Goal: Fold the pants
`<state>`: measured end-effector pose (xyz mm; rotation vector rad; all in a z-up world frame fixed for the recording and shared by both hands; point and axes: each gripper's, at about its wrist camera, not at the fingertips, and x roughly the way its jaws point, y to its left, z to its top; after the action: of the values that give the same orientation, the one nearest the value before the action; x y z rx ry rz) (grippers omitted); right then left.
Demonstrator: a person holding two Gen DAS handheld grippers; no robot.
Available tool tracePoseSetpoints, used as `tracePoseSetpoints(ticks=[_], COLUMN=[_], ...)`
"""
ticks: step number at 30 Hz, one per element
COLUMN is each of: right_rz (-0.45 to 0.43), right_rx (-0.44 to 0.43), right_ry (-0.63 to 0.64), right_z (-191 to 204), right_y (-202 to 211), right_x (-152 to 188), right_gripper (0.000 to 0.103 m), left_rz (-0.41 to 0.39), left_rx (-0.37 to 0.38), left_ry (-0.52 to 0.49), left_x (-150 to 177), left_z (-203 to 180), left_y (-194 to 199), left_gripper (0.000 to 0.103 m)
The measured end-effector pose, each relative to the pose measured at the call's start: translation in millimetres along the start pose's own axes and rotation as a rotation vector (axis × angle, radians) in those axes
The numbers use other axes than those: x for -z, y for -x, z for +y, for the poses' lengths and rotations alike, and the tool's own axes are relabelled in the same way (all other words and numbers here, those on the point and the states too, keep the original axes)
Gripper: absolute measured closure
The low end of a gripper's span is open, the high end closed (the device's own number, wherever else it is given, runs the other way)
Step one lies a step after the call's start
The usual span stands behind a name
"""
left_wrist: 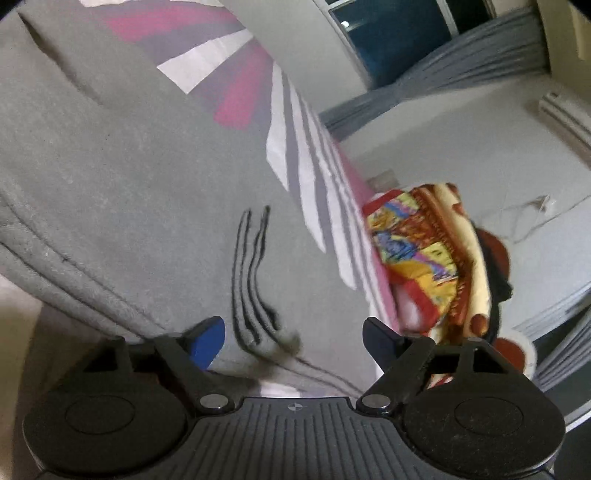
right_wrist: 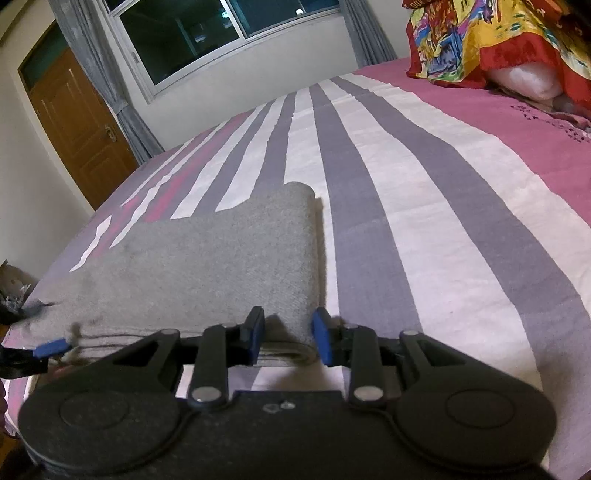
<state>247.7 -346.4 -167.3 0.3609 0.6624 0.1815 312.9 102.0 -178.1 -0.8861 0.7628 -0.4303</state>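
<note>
Grey pants (left_wrist: 147, 184) with thin black stripes fill most of the left wrist view, spread on the striped bed sheet (left_wrist: 314, 192). My left gripper (left_wrist: 295, 341) is open wide at the pants' near hem, and the cloth lies loose between its fingers. In the right wrist view the pants (right_wrist: 221, 258) lie folded flat on the sheet (right_wrist: 424, 221). My right gripper (right_wrist: 288, 334) stands narrowly open around the near right corner of the fold, and the cloth there is flat and unbunched. One blue fingertip (right_wrist: 51, 347) of the left gripper shows at the far left.
A colourful blanket pile (right_wrist: 498, 40) with a white pillow sits at the head of the bed, also seen as the blanket pile (left_wrist: 424, 251). A brown door (right_wrist: 74, 122) and a dark window (right_wrist: 221, 33) with grey curtains stand beyond the bed's far edge.
</note>
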Motion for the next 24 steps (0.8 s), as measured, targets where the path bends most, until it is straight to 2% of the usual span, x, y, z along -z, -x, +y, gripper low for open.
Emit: tracePoseSetpoints(ticks=[2,6,7,8,9,10,11,13,14,16,19,20,22,24], right_rz=[0.003,0.004,0.004,0.005,0.006,0.008,0.009,0.008,0.007,0.013,0.041,0.053,0.023,0.042], right_rx=[0.003,0.011,0.013,0.016,0.021,0.024,0.025,0.026,0.026,0.023,0.038,0.036,0.039,0.059], right_ry=[-0.003,0.004,0.008,0.011,0.014,0.015,0.014,0.017,0.026,0.051,0.075,0.078,0.07,0.081], right_z=[1,2,2,3,4,4,4,5,6,9,14,14,13,13], right_y=[-1,-3,-3,-3,-3,-4,-4,-3,-2,-3,-10,-11,-7,-11], right_x=[-1,-1,-1,-1,0,0,-1,-1,-1,0,-1,-2,-3,-4], right_gripper=[0.071,0.071,0.07,0.07,0.07,0.069,0.069,0.069,0.069,0.067,0.066,0.066,0.067,0.066], left_rz=[0.013,0.102,0.119,0.135,0.163,0.147,0.099,0.049,0.051,0.095,0.094,0.082,0.072,0.08], left_rx=[0.002,-0.049,-0.06,-0.079,-0.095,-0.096,-0.07,-0.024,-0.029,-0.107,-0.107,-0.111,-0.129,-0.156], left_ry=[0.018,0.037,0.031,0.017,0.0,-0.019,-0.088,-0.139,-0.145,-0.164,-0.161,-0.191,-0.251,-0.293], left_x=[-5,-10,-10,-10,-10,-7,-2,6,9,12,13,11,8,0], left_z=[2,0,0,-1,-2,-5,-13,-20,-17,-9,-1,-8,-16,-21], left_y=[-7,-42,-49,-53,-60,-60,-54,-40,-35,-41,-43,-41,-37,-40], left_gripper=[0.023,0.024,0.036,0.056,0.086,0.086,0.087,0.087,0.087,0.086,0.083,0.082,0.075,0.074])
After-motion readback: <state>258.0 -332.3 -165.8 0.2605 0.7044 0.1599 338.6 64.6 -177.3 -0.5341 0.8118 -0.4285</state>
